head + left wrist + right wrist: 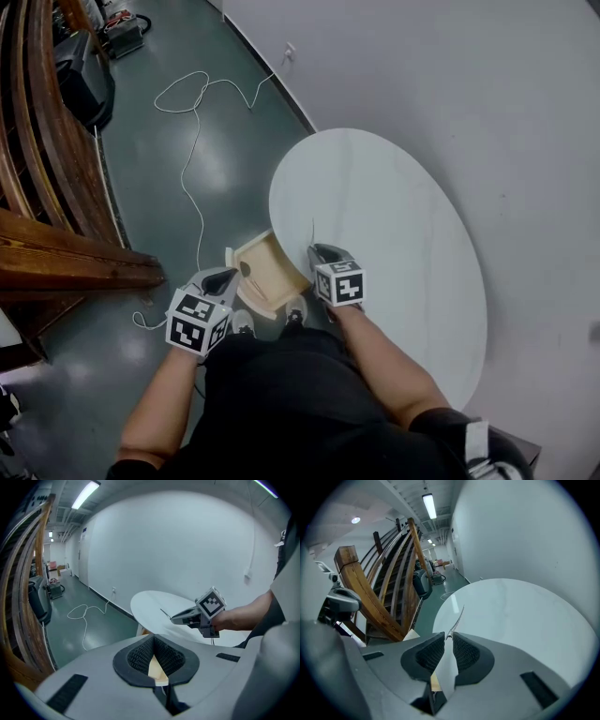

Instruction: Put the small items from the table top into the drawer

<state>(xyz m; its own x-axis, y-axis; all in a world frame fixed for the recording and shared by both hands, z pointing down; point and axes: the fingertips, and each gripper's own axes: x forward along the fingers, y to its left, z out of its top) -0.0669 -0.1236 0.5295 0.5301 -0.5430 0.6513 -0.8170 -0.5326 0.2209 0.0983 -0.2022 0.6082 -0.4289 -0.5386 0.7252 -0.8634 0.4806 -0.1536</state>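
Observation:
A thin, flat, pale sliver [459, 616] sticks out from between the pads of my right gripper [449, 634], which is shut on it. In the head view that gripper [314, 251] hovers at the near-left edge of the white oval table [394, 234], beside the open wooden drawer [281, 251]. The sliver [312, 232] points out over the tabletop. My left gripper [228, 274] sits at the drawer's front-left corner. Its tips [153, 638] meet, and drawer wood [157, 667] shows through the gap behind them. The left gripper view also catches the right gripper [172, 618] and the sliver [165, 613].
A large curved wooden structure [47, 187] fills the left side. A white cable [192, 141] loops across the green floor. A white wall [469, 75] runs behind the table. The person's shoes [242, 323] stand just below the drawer.

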